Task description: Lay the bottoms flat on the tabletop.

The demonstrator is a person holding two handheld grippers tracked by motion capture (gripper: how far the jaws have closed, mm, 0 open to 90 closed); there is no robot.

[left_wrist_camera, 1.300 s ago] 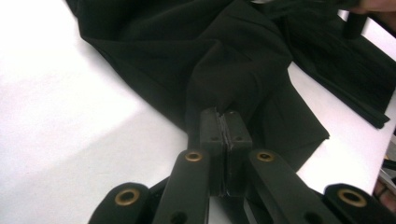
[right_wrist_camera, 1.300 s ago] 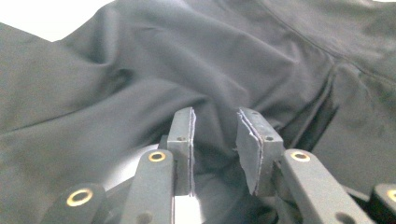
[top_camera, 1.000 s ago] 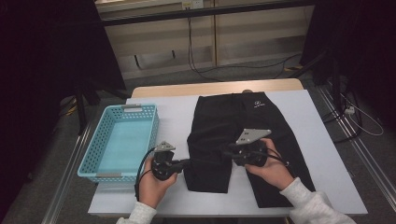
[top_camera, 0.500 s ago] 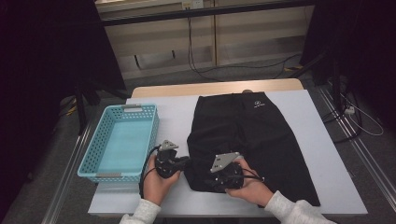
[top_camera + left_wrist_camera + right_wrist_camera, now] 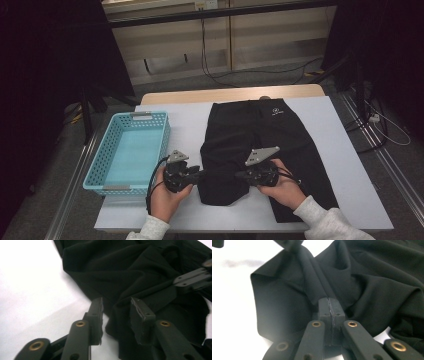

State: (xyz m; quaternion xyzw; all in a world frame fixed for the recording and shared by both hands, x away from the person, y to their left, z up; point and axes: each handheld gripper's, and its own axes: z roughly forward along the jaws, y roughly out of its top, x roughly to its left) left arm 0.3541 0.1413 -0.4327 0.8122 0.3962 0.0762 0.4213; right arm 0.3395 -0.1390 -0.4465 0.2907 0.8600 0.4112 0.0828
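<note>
Black trousers (image 5: pixel 260 145) lie spread on the white surface (image 5: pixel 345 150), waistband with the small white logo at the far edge, legs running toward you. The lower left leg hem is bunched up and folded over near the front edge, between your 2 hands.

Your left claw (image 5: pixel 199 176) sits at the left edge of that bunched hem, just right of the turquoise basket (image 5: pixel 131 150). In the left gripper view its jaws stand partly apart, having just been opening; a rumpled edge of black cloth (image 5: pixel 140 285) lies between and past the 2 pads (image 5: pixel 97 315), but they do not press on it. The right pad is touching or nearly touching the fabric; you cannot tell which.

Your right claw (image 5: pixel 239 175) points left across the same leg, facing the left one, near it but apart. In the right gripper view its jaws (image 5: pixel 329 308) have just been closing and meet flat, pinching a ridge of the trouser cloth (image 5: pixel 312 282) that rises from the pads as a tight fold.

The basket stands at the surface's left edge, well clear of the trousers. Both your hands rest low near the front edge, white sleeves (image 5: pixel 325 225) showing.
</note>
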